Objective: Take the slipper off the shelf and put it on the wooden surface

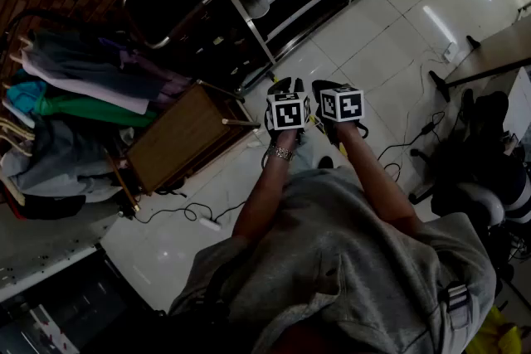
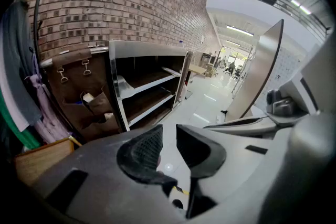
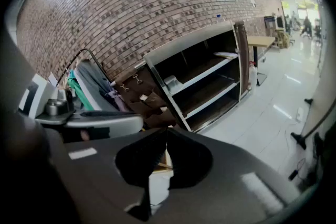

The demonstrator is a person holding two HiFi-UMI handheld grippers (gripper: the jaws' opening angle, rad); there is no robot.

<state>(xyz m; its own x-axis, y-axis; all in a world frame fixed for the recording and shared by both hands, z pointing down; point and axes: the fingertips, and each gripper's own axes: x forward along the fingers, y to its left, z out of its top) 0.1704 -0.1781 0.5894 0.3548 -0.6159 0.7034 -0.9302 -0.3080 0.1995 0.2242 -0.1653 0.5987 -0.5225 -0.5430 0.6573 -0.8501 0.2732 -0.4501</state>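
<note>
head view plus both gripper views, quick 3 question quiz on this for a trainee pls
1. True or false: the right tool is shut and empty.
2. The wall behind the shelf unit is made of ____.
3. The wooden box stands: A) inside the shelf unit B) beside the clothes rack C) hanging on the wall.
Key: 1 true; 2 brick; 3 B.

Brick wall (image 3: 131, 8) rises beside a glossy white tiled floor (image 1: 398, 37).
</note>
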